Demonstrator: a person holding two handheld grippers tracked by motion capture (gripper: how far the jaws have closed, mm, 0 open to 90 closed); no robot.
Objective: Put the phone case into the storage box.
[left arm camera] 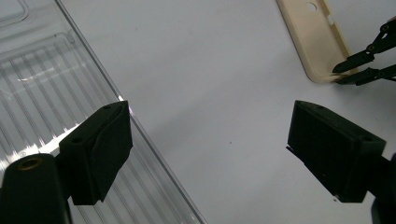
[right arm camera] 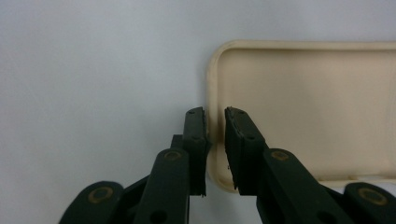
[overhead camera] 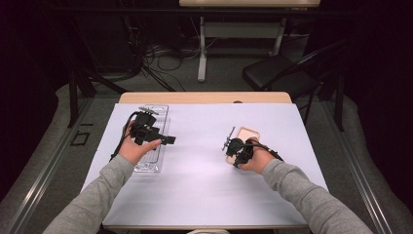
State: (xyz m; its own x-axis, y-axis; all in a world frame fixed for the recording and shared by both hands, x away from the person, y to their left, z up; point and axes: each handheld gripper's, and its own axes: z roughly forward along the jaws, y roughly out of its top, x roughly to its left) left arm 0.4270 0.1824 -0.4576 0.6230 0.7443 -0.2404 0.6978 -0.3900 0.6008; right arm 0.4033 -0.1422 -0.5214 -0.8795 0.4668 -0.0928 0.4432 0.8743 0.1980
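the work in hand looks like picking up the cream phone case (overhead camera: 242,138), and by my reading it is at the very start of the grasp: the case lies flat on the white tabletop (overhead camera: 204,146), hollow side up, not lifted. in the high view it sits right of centre, at about 3 o'clock from the middle of the sheet, with the clear plastic tray (overhead camera: 152,141) well apart from it at 9 o'clock.

the right claw (right arm camera: 215,119) is nearly clenched, its jaws straddling the case's rim near a rounded corner: in the right gripper view one jaw stands outside the wall, on the sheet side, and the other inside the hollow. a thin gap shows beside the rim, so i cannot tell whether the pads already press on it. in the left gripper view the right claw's tips meet the case's end at 2 o'clock.

the left claw (left arm camera: 210,144) is released, its jaws standing wide apart with nothing between them but bare sheet; one jaw hangs over the tray's edge without visibly gripping it. the left hand (overhead camera: 139,146) rests over the tray.

left to do, judging from this: firm up the pinch on the rim, lift the case, and carry it wherever it belongs, perhaps to the tray.
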